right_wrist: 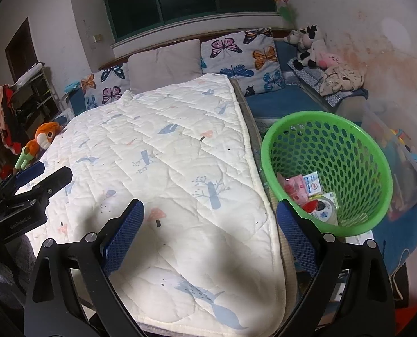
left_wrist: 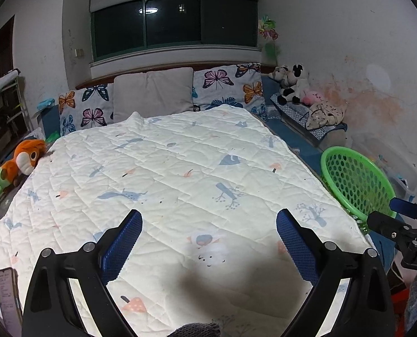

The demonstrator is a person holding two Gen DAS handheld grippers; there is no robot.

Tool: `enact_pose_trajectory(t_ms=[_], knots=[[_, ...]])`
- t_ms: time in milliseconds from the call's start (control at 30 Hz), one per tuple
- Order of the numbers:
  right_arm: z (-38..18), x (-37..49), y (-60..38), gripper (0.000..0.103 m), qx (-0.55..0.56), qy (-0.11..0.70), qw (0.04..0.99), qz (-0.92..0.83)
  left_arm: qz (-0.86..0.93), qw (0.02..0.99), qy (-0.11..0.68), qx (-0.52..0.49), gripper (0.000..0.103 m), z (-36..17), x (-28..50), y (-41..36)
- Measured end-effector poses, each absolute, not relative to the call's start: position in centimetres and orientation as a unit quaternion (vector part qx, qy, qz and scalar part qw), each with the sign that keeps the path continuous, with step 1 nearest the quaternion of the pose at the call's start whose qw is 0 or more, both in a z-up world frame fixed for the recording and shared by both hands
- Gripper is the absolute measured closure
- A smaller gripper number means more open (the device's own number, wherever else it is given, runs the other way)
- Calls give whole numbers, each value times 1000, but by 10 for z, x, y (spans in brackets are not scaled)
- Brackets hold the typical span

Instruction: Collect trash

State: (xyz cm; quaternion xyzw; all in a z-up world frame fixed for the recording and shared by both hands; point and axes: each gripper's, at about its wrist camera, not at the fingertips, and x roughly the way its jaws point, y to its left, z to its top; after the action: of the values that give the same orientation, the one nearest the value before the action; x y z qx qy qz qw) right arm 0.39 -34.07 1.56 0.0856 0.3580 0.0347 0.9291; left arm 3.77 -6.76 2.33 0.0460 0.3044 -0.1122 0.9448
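Note:
A green perforated basket [right_wrist: 326, 165] stands at the right edge of the bed and holds several wrappers and packets [right_wrist: 311, 193]. It also shows in the left wrist view [left_wrist: 354, 179]. My left gripper [left_wrist: 208, 224] is open and empty over the white quilt [left_wrist: 166, 174]. My right gripper [right_wrist: 210, 216] is open and empty, over the quilt's right edge [right_wrist: 180, 154], with its right finger close to the basket's near rim. Each gripper shows in the other's view: the right one at the right edge [left_wrist: 399, 216] and the left one at the left edge [right_wrist: 40, 177].
Butterfly pillows [left_wrist: 225, 84] and a grey pillow [left_wrist: 152, 92] lean at the headboard. An orange plush toy [left_wrist: 23, 160] lies at the bed's left edge. Plush cows [left_wrist: 290, 84] and a crumpled cloth [left_wrist: 323, 115] sit on a bench at right. A phone [left_wrist: 6, 295] lies at lower left.

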Motion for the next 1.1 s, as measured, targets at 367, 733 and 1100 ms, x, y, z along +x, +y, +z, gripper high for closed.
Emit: enact_pose_trajectory(t_ms=[367,733,1100], knots=[[17,2,-329,9,74,355,931,52,-89,947,306,40,10,21,32,-59],[19,0,-316,8,59,343,935,72,-67,951,300,31,10,22,25,-49],[18,-2,-309,6,61,323,941,85,-41,960,276,35,10,30,17,-43]])
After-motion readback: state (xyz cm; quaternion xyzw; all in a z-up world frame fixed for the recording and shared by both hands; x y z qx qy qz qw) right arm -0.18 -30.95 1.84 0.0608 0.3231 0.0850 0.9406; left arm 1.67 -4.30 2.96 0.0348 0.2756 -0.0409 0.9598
